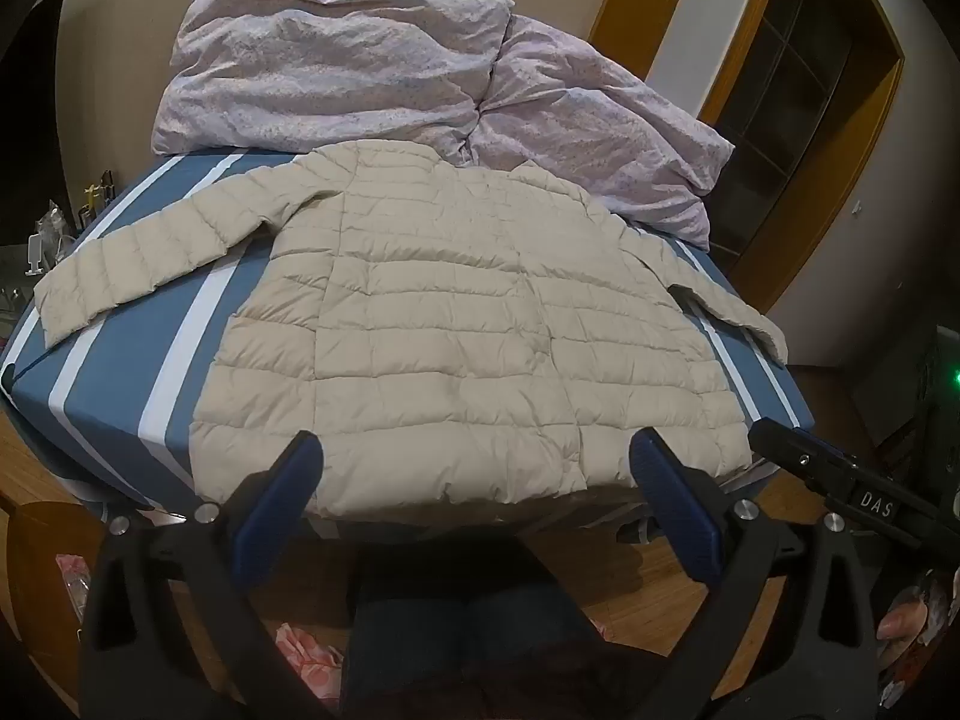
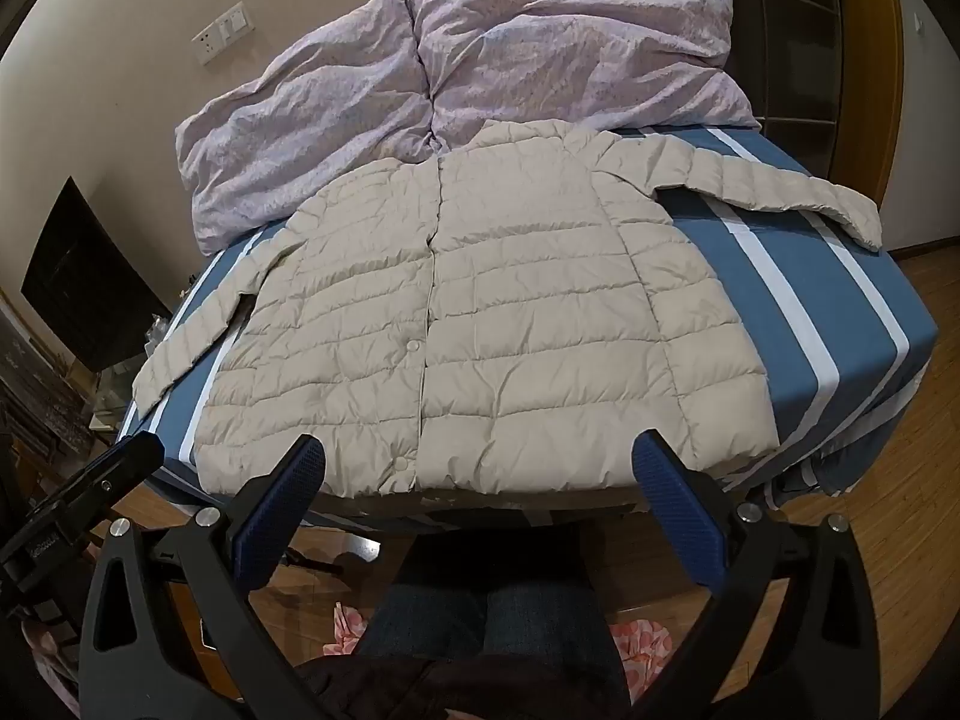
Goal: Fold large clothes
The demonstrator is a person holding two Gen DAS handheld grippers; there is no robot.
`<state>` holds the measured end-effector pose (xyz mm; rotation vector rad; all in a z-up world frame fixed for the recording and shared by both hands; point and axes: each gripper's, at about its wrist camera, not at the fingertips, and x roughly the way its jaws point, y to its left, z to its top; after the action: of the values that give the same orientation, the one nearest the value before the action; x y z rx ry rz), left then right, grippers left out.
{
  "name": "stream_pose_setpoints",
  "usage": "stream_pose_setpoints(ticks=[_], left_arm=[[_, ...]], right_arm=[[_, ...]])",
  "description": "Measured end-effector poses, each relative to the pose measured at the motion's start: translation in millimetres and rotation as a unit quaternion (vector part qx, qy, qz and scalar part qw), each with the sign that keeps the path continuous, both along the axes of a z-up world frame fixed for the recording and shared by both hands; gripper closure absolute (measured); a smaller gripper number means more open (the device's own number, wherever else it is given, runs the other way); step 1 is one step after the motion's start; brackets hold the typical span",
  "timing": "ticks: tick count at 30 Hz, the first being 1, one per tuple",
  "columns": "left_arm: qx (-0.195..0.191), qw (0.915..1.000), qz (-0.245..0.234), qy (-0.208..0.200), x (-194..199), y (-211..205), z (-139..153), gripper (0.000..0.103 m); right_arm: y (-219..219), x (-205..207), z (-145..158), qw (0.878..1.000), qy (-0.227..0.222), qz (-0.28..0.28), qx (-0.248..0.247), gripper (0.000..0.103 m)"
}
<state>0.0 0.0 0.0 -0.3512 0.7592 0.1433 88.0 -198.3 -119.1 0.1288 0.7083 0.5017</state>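
Note:
A beige quilted puffer jacket [image 1: 456, 324] lies flat on the blue bed with white stripes [image 1: 120, 372], front up, snaps closed, both sleeves spread outward. The right wrist view shows the same jacket [image 2: 480, 330] with its hem at the bed's near edge [image 2: 870, 372]. My left gripper [image 1: 477, 468] hangs open just short of the hem, nothing between its blue pads. My right gripper [image 2: 480, 468] stands open the same way before the hem. Each gripper's black body shows at the edge of the other's view.
A crumpled lilac duvet [image 1: 384, 72] fills the head of the bed behind the collar. Wooden floor [image 2: 900, 540] surrounds the bed. The person's legs in dark trousers [image 2: 480, 618] stand below the grippers. A wooden door frame [image 1: 840, 192] is at right; dark furniture [image 2: 78, 276] at left.

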Motion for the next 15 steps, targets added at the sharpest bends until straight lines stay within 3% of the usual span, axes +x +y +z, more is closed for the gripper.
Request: stream_pose_setpoints(ticks=[15], left_arm=[[0.001, 1.0000, 0.000, -0.001, -0.1, 0.0, 0.1, 0.002]], right_arm=[[0.4, -0.1, 0.3, 1.000, 0.000, 0.000, 0.000, 0.001]])
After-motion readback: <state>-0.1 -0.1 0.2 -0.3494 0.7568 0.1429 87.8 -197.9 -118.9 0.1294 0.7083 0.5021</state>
